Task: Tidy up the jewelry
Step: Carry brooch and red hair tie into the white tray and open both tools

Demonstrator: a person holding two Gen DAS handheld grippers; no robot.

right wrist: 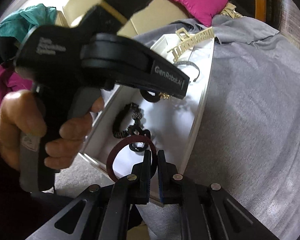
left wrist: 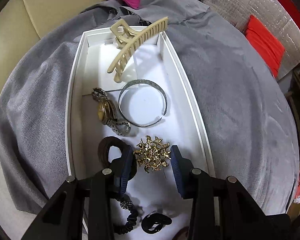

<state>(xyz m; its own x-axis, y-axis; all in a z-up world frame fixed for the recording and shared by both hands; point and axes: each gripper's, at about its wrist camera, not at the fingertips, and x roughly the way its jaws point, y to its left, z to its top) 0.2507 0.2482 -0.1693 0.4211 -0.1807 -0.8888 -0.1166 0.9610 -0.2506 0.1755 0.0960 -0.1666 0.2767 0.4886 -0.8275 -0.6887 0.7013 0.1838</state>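
Both left gripper (left wrist: pixel 152 158) pads are pressed on the gold brooch (left wrist: pixel 152 154) flanks; right gripper (right wrist: pixel 154 160) is pinched on the maroon hair tie (right wrist: pixel 118 152).

1. White box (left wrist: pixel 78 64) crowded: hair claw clip (left wrist: pixel 134 46) across far end, bangle (left wrist: pixel 144 104) & watch (left wrist: pixel 108 112) mid.
2. Near end blocked by gold brooch (left wrist: pixel 153 154), hair ties (left wrist: pixel 110 152).
3. Open grey cloth (left wrist: pixel 240 100) right of box; free pass there.
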